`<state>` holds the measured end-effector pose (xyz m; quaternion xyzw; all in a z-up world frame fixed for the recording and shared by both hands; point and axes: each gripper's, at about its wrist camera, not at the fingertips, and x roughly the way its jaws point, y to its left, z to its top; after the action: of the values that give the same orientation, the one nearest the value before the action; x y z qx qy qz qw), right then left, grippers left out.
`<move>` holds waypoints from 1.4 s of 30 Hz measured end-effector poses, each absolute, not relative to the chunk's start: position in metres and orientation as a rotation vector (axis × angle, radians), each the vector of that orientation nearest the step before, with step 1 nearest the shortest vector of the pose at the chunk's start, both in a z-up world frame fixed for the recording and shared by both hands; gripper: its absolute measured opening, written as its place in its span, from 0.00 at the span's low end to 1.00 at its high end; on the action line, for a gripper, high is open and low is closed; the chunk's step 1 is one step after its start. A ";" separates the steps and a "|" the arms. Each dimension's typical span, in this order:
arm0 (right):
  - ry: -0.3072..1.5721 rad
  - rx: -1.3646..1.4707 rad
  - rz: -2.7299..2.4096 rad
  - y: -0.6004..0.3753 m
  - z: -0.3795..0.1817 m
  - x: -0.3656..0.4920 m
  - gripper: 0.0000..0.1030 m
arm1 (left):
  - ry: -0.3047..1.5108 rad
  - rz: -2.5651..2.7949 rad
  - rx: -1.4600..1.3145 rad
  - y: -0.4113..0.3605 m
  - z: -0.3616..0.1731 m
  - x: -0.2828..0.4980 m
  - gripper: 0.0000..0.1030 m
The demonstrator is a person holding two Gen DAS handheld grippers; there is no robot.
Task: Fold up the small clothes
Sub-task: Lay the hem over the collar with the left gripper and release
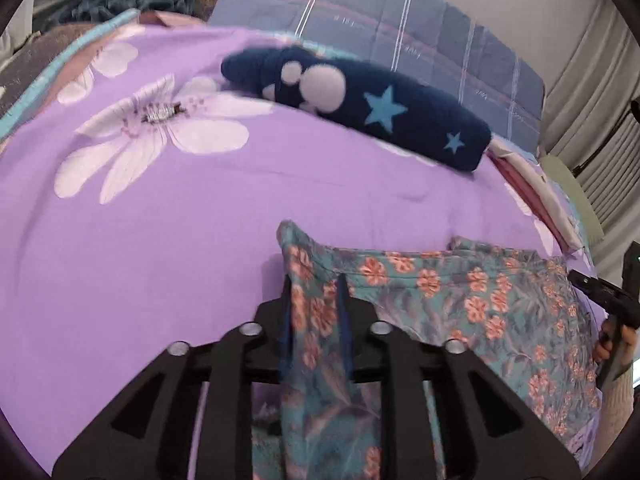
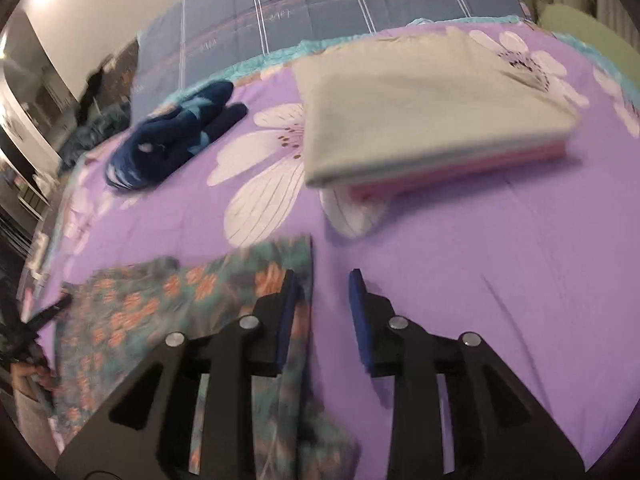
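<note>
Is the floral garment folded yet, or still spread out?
Mostly spread. The floral garment lies flat on the purple bedsheet, one edge pinched in the left tool; the right tool is open beside it.

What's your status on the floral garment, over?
Left tool shut on floral garment. Right tool open, empty, at the garment's edge. Navy fleece and folded stack lie clear beyond.

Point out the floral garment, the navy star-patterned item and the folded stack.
floral garment (image 1: 460, 292), left wrist view, on its spread middle panel.
navy star-patterned item (image 1: 384, 110), left wrist view, on its large blue star.
folded stack (image 2: 420, 100), right wrist view, on its pale top layer.
</note>
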<state>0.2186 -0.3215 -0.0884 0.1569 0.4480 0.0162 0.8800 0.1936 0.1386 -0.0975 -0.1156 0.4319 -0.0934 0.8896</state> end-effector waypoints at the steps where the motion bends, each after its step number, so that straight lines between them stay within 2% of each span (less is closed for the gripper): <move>1: 0.928 0.337 0.052 -0.325 -0.084 0.206 0.27 | 0.871 -0.175 -0.222 0.138 -0.091 0.188 0.31; 4: 0.904 0.336 0.083 -0.338 -0.070 0.171 0.28 | 0.770 -0.186 -0.166 0.125 -0.056 0.158 0.31; 8: 0.901 0.347 0.173 -0.348 -0.062 0.107 0.27 | 0.777 -0.468 -0.124 0.062 -0.036 0.119 0.31; 14: 0.914 0.359 0.274 -0.352 -0.069 0.024 0.29 | 0.872 -0.925 0.105 -0.085 -0.050 0.029 0.32; 20: 0.914 0.422 0.354 -0.351 -0.073 -0.009 0.30 | 0.880 -1.035 0.356 -0.162 -0.076 -0.035 0.32; 24: 0.891 0.415 0.431 -0.339 -0.073 -0.015 0.46 | 0.867 -0.963 0.423 -0.175 -0.090 -0.044 0.32; 25: 0.895 0.414 0.439 -0.336 -0.076 -0.013 0.44 | 0.867 -0.954 0.421 -0.175 -0.092 -0.046 0.32; 26: 0.922 0.414 0.440 -0.331 -0.082 -0.009 0.35 | 0.866 -0.950 0.422 -0.174 -0.092 -0.046 0.32; 27: 0.942 0.408 0.442 -0.327 -0.087 -0.004 0.06 | 0.865 -0.944 0.424 -0.175 -0.093 -0.046 0.32; 29: 0.942 0.384 0.420 -0.325 -0.085 -0.003 0.06 | 0.867 -0.945 0.432 -0.174 -0.092 -0.047 0.31; 31: 0.866 0.406 0.452 -0.334 -0.070 -0.012 0.05 | 0.872 -0.970 0.433 -0.175 -0.092 -0.049 0.31; 33: 0.887 0.328 0.460 -0.333 -0.068 -0.019 0.05 | 0.902 -1.024 0.421 -0.174 -0.090 -0.051 0.27; 35: 0.960 0.238 0.444 -0.325 -0.082 -0.021 0.06 | 0.924 -1.071 0.408 -0.171 -0.086 -0.054 0.26; 38: 0.996 0.268 0.442 -0.330 -0.092 -0.021 0.09 | 0.892 -1.117 0.390 -0.170 -0.071 -0.055 0.26; 40: 0.961 0.332 0.445 -0.342 -0.084 -0.019 0.25 | 0.856 -1.109 0.393 -0.173 -0.062 -0.053 0.26; 42: 0.897 0.370 0.433 -0.353 -0.067 -0.012 0.37 | 0.842 -1.099 0.404 -0.179 -0.062 -0.046 0.26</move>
<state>-0.0123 -0.3533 -0.0668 0.1766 0.4275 0.2065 0.8622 -0.0455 -0.1790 -0.0617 0.1849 0.3856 -0.5030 0.7510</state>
